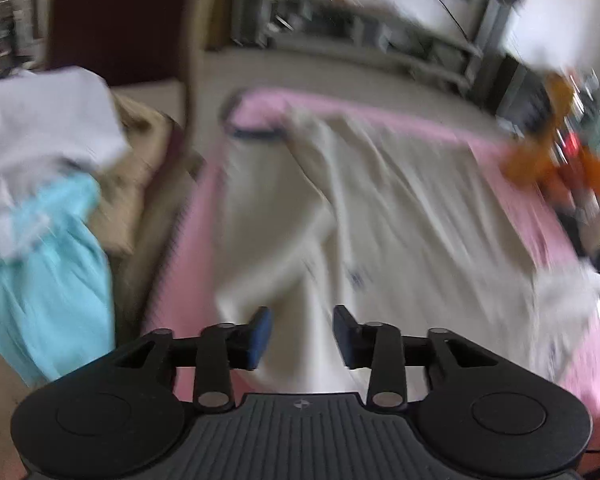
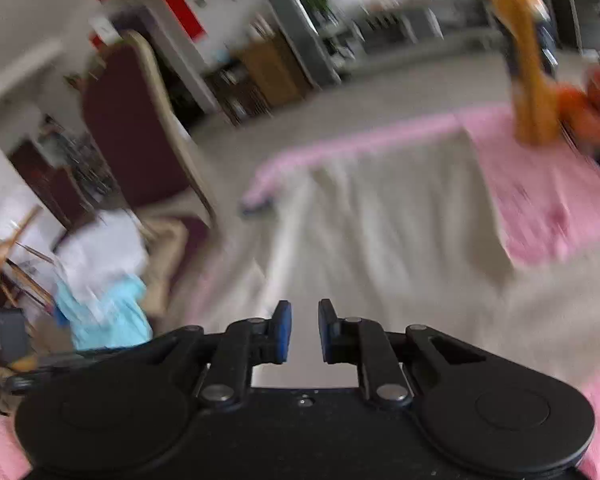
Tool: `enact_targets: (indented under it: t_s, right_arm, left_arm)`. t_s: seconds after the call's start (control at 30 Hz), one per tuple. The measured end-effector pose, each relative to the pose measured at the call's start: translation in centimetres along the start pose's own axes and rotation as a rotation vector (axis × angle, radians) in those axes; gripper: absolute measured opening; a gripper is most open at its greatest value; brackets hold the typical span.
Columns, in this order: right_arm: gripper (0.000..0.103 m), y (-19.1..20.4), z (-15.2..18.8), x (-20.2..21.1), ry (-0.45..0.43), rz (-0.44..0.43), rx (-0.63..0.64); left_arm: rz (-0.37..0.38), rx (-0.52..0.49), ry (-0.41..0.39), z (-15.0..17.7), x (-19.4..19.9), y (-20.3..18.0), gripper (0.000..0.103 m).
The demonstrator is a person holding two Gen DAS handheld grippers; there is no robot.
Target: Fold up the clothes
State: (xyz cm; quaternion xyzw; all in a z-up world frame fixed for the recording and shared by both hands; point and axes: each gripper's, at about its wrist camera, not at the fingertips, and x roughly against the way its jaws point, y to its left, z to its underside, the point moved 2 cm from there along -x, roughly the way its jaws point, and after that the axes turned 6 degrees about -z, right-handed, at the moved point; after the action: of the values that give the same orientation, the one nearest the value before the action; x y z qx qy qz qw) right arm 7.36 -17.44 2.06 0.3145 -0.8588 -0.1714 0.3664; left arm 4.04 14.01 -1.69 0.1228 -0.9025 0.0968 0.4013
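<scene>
A cream garment point(image 1: 380, 208) lies spread and wrinkled on a pink-covered table point(image 1: 540, 216). It also shows in the right wrist view point(image 2: 388, 232) on the pink cover point(image 2: 548, 200). My left gripper point(image 1: 302, 332) is open and empty above the garment's near edge. My right gripper point(image 2: 305, 330) is open with a narrow gap and holds nothing, above the garment's near part. Both views are motion-blurred.
A pile of white point(image 1: 40, 128) and turquoise clothes point(image 1: 48, 292) sits on a chair to the left, also in the right wrist view point(image 2: 104, 308). Orange toys point(image 1: 552, 156) stand at the table's far right corner, also seen in the right wrist view point(image 2: 532, 80). Furniture lines the far wall.
</scene>
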Motion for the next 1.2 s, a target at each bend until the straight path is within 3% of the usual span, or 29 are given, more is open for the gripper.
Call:
enact_targets:
  t_s: [0.07, 0.23, 0.33, 0.47, 0.63, 0.87, 0.97, 1.03, 1.07, 1.2]
  right_arm:
    - [0.032, 0.9, -2.3, -1.0, -0.073, 0.0, 0.014]
    - [0.033, 1.7, -4.3, -4.4, -0.196, -0.016, -0.057]
    - [0.034, 1.8, -4.2, -6.5, -0.22, -0.008, -0.091]
    - [0.037, 1.4, -4.0, -9.1, -0.21, 0.043, -0.116]
    - [0.039, 1.1, -4.1, -11.1, -0.192, 0.091, -0.137]
    - [0.045, 1.5, -4.7, -12.2, -0.186, 0.149, -0.094]
    - [0.045, 1.1, -4.8, -13.5, -0.122, 0.251, -0.087]
    - [0.045, 0.7, -4.7, -14.3, -0.072, 0.306, -0.096]
    - [0.045, 0.3, -4.5, -14.7, -0.049, 0.313, -0.116]
    - [0.045, -0.3, -3.4, -14.7, 0.002, 0.306, -0.176]
  left_arm:
    - [0.012, 0.067, -0.037, -2.9, -1.7, 1.9, 0.039]
    - [0.069, 0.236, -0.056, -9.2, -9.0, 4.8, 0.025]
    - [0.094, 0.275, -0.016, -11.2, -13.2, 5.5, 0.025]
    - [0.007, 0.19, 0.029, -12.9, -17.9, 4.6, 0.033]
    - [0.023, 0.228, 0.085, -14.8, -23.1, 5.4, 0.036]
    - [0.029, 0.165, 0.051, -16.0, -26.7, 4.6, 0.034]
    - [0.024, 0.077, 0.026, -15.9, -26.6, 3.2, 0.033]
    - [0.012, 0.021, 0.014, -15.6, -26.5, 2.4, 0.015]
    - [0.009, 0.009, 0.009, -15.6, -26.3, 2.2, 0.012]
    - [0.003, 0.032, -0.021, -16.0, -24.8, 2.2, 0.01]
